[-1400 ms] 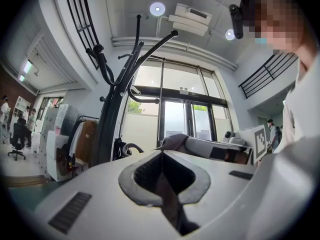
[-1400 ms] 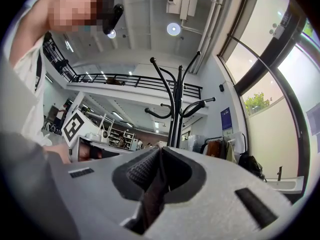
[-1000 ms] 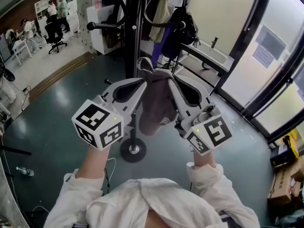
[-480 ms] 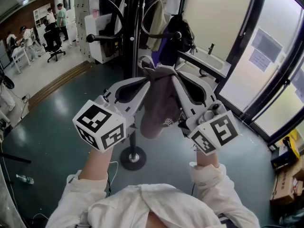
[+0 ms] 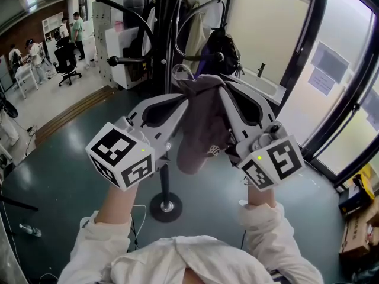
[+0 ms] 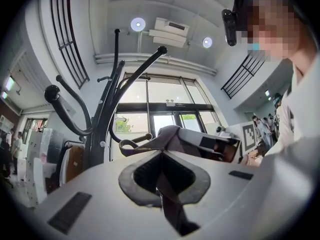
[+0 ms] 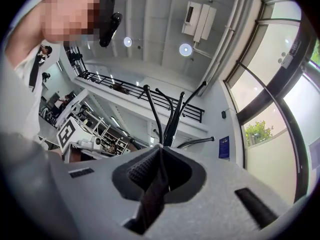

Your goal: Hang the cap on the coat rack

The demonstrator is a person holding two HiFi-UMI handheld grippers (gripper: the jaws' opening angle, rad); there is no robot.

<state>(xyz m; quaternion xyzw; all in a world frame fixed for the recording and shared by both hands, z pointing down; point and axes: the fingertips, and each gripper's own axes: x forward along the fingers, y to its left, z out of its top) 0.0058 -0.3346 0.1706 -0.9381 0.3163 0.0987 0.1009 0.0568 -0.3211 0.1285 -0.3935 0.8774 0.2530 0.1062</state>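
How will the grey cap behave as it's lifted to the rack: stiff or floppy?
Probably floppy: the cap sags in folds between the left claw and right claw. Likely light, since pinched edges alone carry it. It may swing, hanging free below the grips.

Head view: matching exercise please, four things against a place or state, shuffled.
Things:
1 cap
2 coat rack
3 left claw
4 cardboard box

Place or state:
A on the floor, lower right
B black, upright behind the cap
C grey, hanging, pinched from two sides
D shut on the cap's left edge

Pairs: 1-C, 2-B, 3-D, 4-A
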